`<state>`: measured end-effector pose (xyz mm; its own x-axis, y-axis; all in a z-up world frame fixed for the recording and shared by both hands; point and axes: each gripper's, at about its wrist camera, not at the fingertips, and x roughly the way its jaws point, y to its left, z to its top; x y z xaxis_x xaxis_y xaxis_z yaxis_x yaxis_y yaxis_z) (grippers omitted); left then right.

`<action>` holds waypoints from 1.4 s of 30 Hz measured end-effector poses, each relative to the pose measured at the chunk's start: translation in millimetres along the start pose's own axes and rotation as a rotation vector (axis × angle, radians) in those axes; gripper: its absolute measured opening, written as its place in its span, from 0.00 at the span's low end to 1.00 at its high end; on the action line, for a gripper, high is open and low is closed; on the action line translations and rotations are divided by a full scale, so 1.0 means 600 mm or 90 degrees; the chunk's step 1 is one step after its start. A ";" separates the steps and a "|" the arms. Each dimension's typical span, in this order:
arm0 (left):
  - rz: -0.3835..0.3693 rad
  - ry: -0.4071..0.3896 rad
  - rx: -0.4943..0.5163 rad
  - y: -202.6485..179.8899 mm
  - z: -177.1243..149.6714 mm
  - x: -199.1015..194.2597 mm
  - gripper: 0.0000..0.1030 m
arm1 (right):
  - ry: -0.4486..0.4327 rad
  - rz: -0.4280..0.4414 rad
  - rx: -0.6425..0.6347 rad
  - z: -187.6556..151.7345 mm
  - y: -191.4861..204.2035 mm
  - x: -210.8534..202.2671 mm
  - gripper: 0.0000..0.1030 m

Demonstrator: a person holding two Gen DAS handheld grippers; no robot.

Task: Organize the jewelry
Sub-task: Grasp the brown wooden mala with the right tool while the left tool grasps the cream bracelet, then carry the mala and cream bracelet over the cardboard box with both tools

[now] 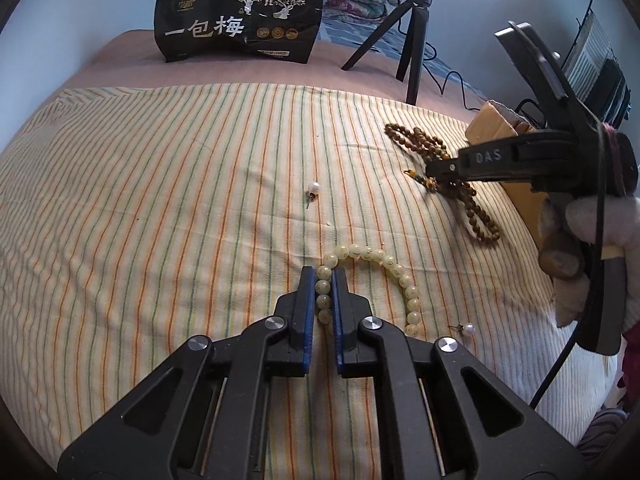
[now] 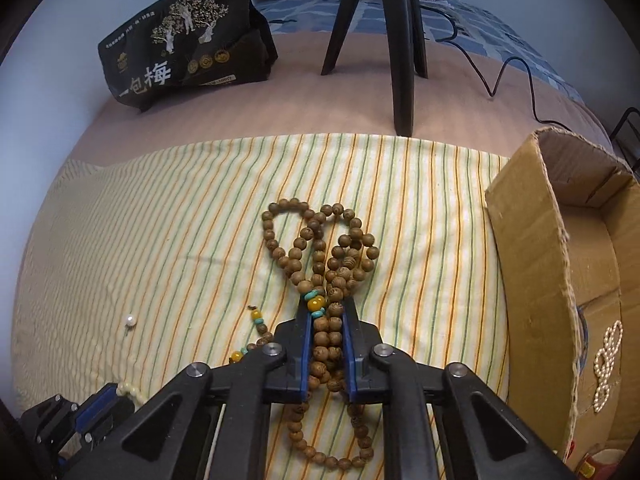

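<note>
Blue-padded, the left gripper [image 1: 323, 280] is clamped on the pale bead bracelet [image 1: 394, 270], low in the frame's centre; the right gripper [image 2: 328, 320] pinches the wooden bead strand [image 2: 320, 248] at mid-frame (several loops bunched). Lifting may drag tangled loops or slip round beads free. Further off, a pearl earring [image 1: 313, 189] lies loose, the cardboard box [image 2: 532, 256] waits at right

Striped cloth [image 1: 160, 200] on bed, wooden beads [image 2: 320, 256], pale bracelet [image 1: 384, 264], pearl earrings [image 1: 314, 190]
</note>
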<state>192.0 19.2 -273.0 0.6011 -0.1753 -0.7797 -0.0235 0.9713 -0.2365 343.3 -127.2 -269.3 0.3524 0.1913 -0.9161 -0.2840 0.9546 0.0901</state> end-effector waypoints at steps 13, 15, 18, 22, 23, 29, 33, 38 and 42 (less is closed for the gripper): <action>-0.004 -0.032 -0.010 0.011 0.006 -0.053 0.05 | -0.040 0.047 -0.015 -0.038 0.012 -0.070 0.10; -0.004 -0.039 -0.008 0.009 0.007 -0.063 0.05 | -0.048 0.053 -0.018 -0.044 0.015 -0.086 0.10; -0.006 -0.049 -0.006 0.005 0.007 -0.079 0.05 | -0.060 0.064 -0.019 -0.052 0.015 -0.109 0.10; -0.009 -0.062 -0.001 -0.002 0.008 -0.099 0.05 | -0.077 0.070 -0.021 -0.061 0.015 -0.140 0.10; -0.006 -0.065 0.004 -0.004 0.007 -0.102 0.05 | -0.082 0.073 -0.021 -0.065 0.014 -0.148 0.10; -0.005 -0.072 -0.002 -0.002 0.004 -0.121 0.05 | -0.110 0.086 -0.019 -0.086 0.008 -0.196 0.10; -0.013 -0.089 0.001 -0.009 0.009 -0.144 0.05 | -0.132 0.093 -0.018 -0.097 -0.002 -0.231 0.10; -0.030 -0.110 0.012 -0.028 0.021 -0.170 0.05 | -0.167 0.092 -0.015 -0.112 -0.029 -0.283 0.10; -0.051 -0.126 0.019 -0.053 0.032 -0.186 0.05 | -0.192 0.080 -0.012 -0.122 -0.057 -0.318 0.10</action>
<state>141.2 11.2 -167.4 0.7449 -0.2196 -0.6300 0.0520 0.9605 -0.2733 220.6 -213.0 -126.0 0.5603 0.3695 -0.7413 -0.3581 0.9151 0.1855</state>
